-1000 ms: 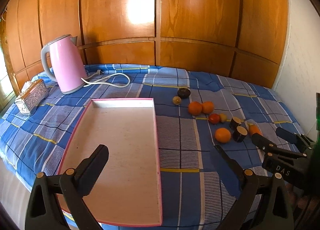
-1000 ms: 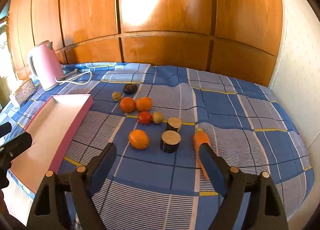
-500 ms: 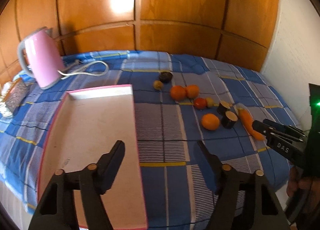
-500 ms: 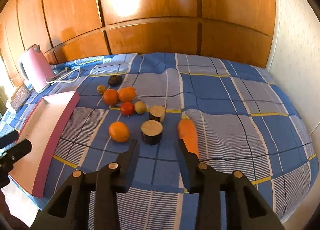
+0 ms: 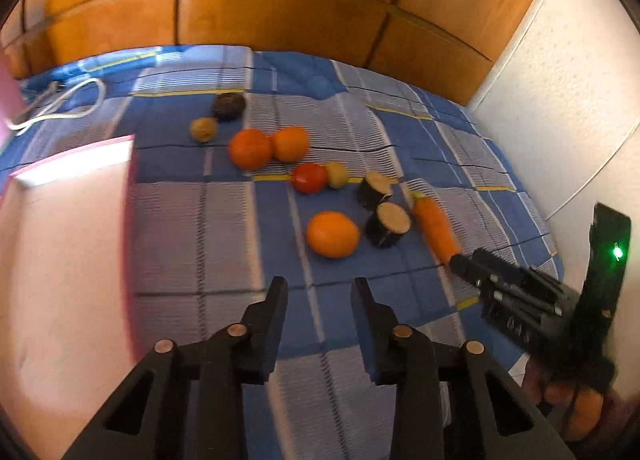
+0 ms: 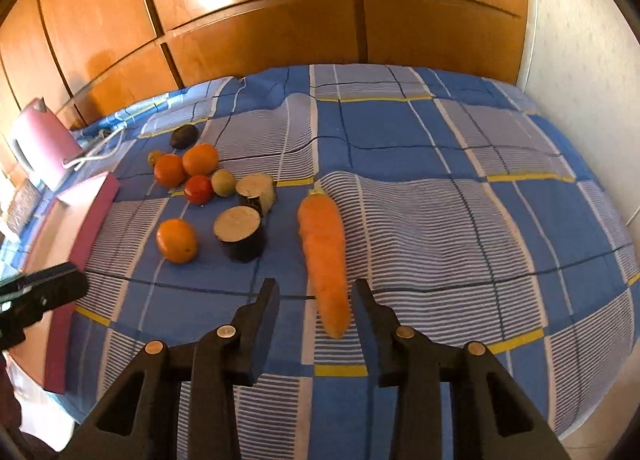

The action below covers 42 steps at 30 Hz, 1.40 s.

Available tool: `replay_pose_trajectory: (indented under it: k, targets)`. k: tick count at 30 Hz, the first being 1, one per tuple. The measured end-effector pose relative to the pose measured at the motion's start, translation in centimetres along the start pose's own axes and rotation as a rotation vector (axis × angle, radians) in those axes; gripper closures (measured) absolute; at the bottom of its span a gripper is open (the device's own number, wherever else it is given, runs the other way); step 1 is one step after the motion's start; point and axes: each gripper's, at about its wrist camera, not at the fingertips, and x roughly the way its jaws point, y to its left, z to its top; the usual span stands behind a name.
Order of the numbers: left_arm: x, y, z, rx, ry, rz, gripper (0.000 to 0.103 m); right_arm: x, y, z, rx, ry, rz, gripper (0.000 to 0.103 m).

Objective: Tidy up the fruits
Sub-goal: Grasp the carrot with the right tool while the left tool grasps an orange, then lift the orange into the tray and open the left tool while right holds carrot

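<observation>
Fruits and vegetables lie on a blue plaid cloth. A carrot lies lengthwise; its near tip is between the fingers of my open right gripper, untouched. Left of it are two cut eggplant pieces, a near orange, a tomato, a kiwi, two more oranges and a dark fruit. My left gripper is open and empty, just short of the near orange. A pink-rimmed tray lies at left.
A pink kettle with a white cord stands at the far left. Wood panelling runs behind the cloth and a white wall closes the right side. The right gripper also shows in the left wrist view at the carrot's near end.
Both grippers moved forward and narrowed their openings. The left one swung right from the tray toward the fruit. The right one came down around the carrot's near tip.
</observation>
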Motion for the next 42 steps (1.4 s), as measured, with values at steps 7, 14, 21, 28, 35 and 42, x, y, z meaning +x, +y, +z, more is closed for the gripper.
replay_pose_trajectory:
  k: [7,14,21,28,35,42]
  targets:
    - [3.3,-1.3,2.2,-0.004,0.024,0.013,0.054,0.8,-0.5,0.4,0.006,0.014,0.033,0.065]
    - [6.8,-1.0,3.2,-0.011,0.060,0.046,0.055,2.1,-0.1,1.2,-0.026,-0.008,0.027,0.065]
    - [6.5,-0.3,1.6,0.000,0.047,0.018,0.064,4.5,0.1,2.2,-0.066,0.000,0.021,0.074]
    - [2.8,1.2,0.2,-0.032,-0.014,0.019,0.064,5.1,-0.6,2.0,-0.040,0.011,0.064,0.074]
    - [-4.2,6.0,-0.1,-0.150,-0.147,0.075,0.064,5.1,0.5,1.9,-0.117,0.010,0.000,0.074]
    - [-6.3,14.5,-1.7,-0.330,-0.151,0.298,0.064,5.1,1.0,1.9,-0.128,0.010,-0.029,0.075]
